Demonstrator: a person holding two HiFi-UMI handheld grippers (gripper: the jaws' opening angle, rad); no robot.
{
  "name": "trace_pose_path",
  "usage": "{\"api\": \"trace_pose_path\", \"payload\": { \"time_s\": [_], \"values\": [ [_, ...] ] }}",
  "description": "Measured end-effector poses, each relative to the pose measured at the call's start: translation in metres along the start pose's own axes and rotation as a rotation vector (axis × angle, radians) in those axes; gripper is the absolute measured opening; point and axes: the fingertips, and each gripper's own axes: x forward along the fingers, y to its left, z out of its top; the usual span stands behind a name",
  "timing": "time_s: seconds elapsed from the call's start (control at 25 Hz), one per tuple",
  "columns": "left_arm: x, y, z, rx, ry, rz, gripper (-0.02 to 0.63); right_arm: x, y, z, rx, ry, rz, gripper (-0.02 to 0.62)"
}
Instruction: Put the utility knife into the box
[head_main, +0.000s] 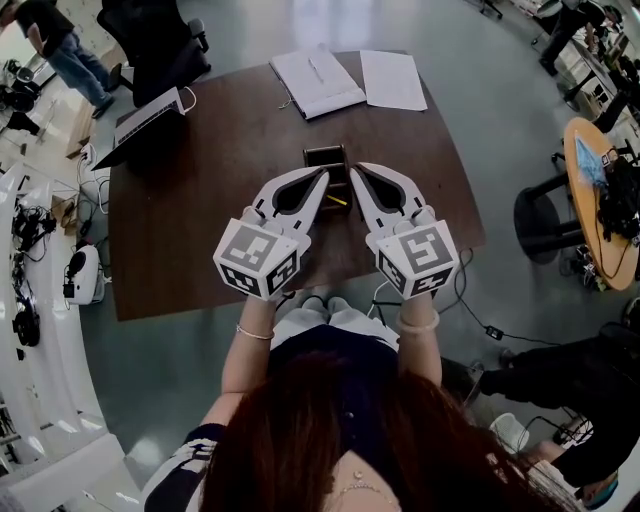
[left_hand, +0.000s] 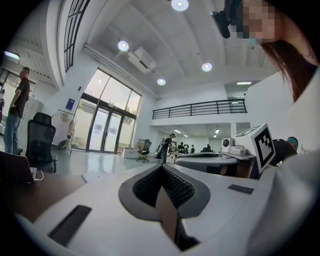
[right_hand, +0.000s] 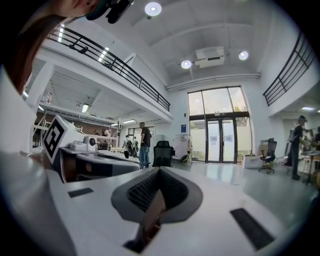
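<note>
In the head view a small dark open box (head_main: 325, 157) stands near the middle of the brown table (head_main: 200, 230). Just in front of it lies a yellow utility knife (head_main: 337, 200), showing only as a thin strip between the two grippers. My left gripper (head_main: 324, 179) hangs above the table left of the knife, jaws shut and empty. Opposite it, my right gripper (head_main: 354, 171) is also shut and empty, tip near the box. Both gripper views look out level across the room; the left gripper (left_hand: 161, 167) and right gripper (right_hand: 159, 170) show jaws closed on nothing.
An open laptop (head_main: 150, 118) lies at the table's far left, a notebook (head_main: 318, 82) and a sheet of paper (head_main: 392, 80) at the far edge. A black chair (head_main: 150, 40) stands behind. A round table (head_main: 600, 205) and stool (head_main: 545, 215) stand at right.
</note>
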Motion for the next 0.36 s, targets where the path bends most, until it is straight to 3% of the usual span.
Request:
{"api": "trace_pose_path", "payload": {
  "time_s": [0.36],
  "values": [
    [-0.0041, -0.0015, -0.0044, -0.010, -0.002, 0.007, 0.002, -0.0033, 0.0050, -0.0031, 0.006, 0.000, 0.003, 0.015]
  ]
}}
